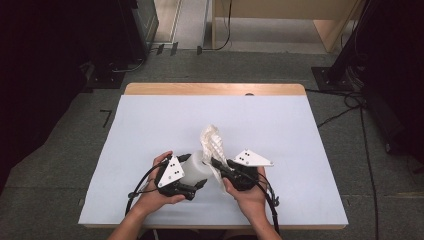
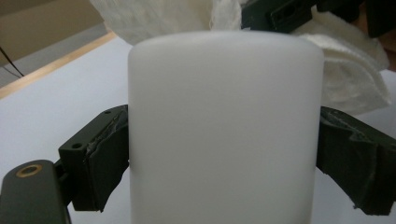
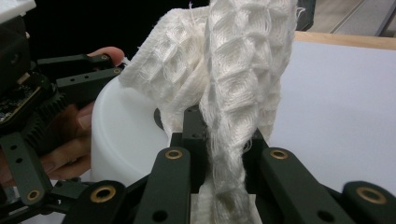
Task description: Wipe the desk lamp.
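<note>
A white, matte plastic cup (image 1: 196, 167) (image 2: 224, 130) sits near the table's front edge. My left gripper (image 1: 196, 170) (image 2: 226, 158) is shut on it, one pad pressed on each side. A white waffle-weave cloth (image 1: 212, 140) (image 3: 233, 70) rises in a bunch just right of the cup and drapes against its rim. My right gripper (image 1: 216, 163) (image 3: 217, 135) is shut on the cloth's lower part, its jaws close beside the cup (image 3: 121, 135). In the right gripper view, the left gripper (image 3: 81, 70) and the fingers of a hand (image 3: 70, 154) lie behind the cup.
The table (image 1: 150, 125) has a pale blue-white top with a wooden strip (image 1: 215, 89) along its far edge. Cables (image 1: 137, 187) trail from both grippers toward the front edge. Dark equipment and floor cables stand beyond the table on both sides.
</note>
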`<move>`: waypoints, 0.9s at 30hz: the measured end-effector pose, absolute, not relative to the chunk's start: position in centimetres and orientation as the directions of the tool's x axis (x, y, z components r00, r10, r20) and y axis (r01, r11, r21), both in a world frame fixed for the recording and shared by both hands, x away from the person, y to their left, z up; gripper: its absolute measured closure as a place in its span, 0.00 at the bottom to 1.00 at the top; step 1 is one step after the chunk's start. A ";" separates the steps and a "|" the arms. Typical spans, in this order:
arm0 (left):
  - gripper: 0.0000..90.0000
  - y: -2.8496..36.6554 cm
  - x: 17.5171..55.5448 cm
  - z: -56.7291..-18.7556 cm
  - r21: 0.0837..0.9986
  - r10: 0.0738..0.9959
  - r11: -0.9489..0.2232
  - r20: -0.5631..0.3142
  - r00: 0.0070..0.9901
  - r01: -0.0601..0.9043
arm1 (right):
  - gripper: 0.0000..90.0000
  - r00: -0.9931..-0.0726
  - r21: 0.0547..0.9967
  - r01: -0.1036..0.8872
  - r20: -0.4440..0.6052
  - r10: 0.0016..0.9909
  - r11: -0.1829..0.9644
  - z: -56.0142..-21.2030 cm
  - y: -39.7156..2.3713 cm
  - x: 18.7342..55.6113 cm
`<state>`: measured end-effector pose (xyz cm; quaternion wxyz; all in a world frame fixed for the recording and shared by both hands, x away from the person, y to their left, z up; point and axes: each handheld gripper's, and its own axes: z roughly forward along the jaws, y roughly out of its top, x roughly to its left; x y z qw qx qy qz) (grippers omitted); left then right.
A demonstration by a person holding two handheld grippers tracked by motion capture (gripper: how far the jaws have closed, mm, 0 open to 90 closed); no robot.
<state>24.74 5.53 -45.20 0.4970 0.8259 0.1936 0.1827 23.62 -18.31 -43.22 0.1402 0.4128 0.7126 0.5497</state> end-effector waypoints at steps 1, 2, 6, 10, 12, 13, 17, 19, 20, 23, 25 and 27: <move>0.10 5.5 24.7 -45.2 0.892 0.501 -0.431 0.109 0.858 0.138 | 0.88 -0.620 0.899 0.434 0.254 0.742 0.055 -43.2 -18.3 23.6; 0.10 5.4 24.7 -45.2 0.892 0.502 -0.431 0.111 0.858 0.138 | 0.88 -0.623 0.900 0.431 0.250 0.741 0.058 -43.1 -18.2 23.6; 0.10 5.3 24.8 -45.4 0.892 0.497 -0.432 0.112 0.860 0.134 | 0.88 -0.626 0.904 0.423 0.241 0.741 0.064 -42.9 -18.1 23.5; 0.10 5.3 24.7 -45.5 0.891 0.491 -0.437 0.121 0.863 0.123 | 0.88 -0.652 0.912 0.403 0.226 0.723 0.079 -42.3 -17.7 23.1; 0.10 5.2 24.6 -45.5 0.884 0.480 -0.455 0.146 0.865 0.104 | 0.88 -0.672 0.918 0.389 0.229 0.704 0.073 -42.0 -17.5 22.8; 0.10 5.2 24.6 -45.5 0.884 0.480 -0.455 0.146 0.865 0.104 | 0.88 -0.672 0.918 0.389 0.229 0.704 0.073 -42.0 -17.5 22.8; 0.10 4.9 24.2 -45.3 0.864 0.452 -0.498 0.192 0.871 0.068 | 0.88 -0.700 0.926 0.369 0.223 0.678 0.076 -41.5 -16.9 22.4; 0.10 4.9 24.2 -45.3 0.866 0.456 -0.495 0.191 0.870 0.069 | 0.88 -0.696 0.925 0.373 0.229 0.680 0.070 -41.8 -16.9 22.7; 0.10 5.0 24.2 -45.4 0.872 0.461 -0.483 0.180 0.869 0.075 | 0.88 -0.687 0.925 0.374 0.226 0.691 0.070 -42.0 -17.0 23.0; 0.10 5.3 24.4 -45.4 0.877 0.464 -0.473 0.162 0.871 0.089 | 0.89 -0.656 0.915 0.397 0.230 0.719 0.070 -42.6 -17.3 23.5; 0.10 5.5 24.6 -45.4 0.881 0.465 -0.462 0.141 0.874 0.104 | 0.89 -0.644 0.906 0.419 0.250 0.723 0.059 -43.2 -17.9 24.0; 0.10 5.8 24.8 -45.4 0.883 0.463 -0.455 0.127 0.877 0.113 | 0.89 -0.647 0.897 0.438 0.261 0.717 0.068 -43.2 -18.3 24.1</move>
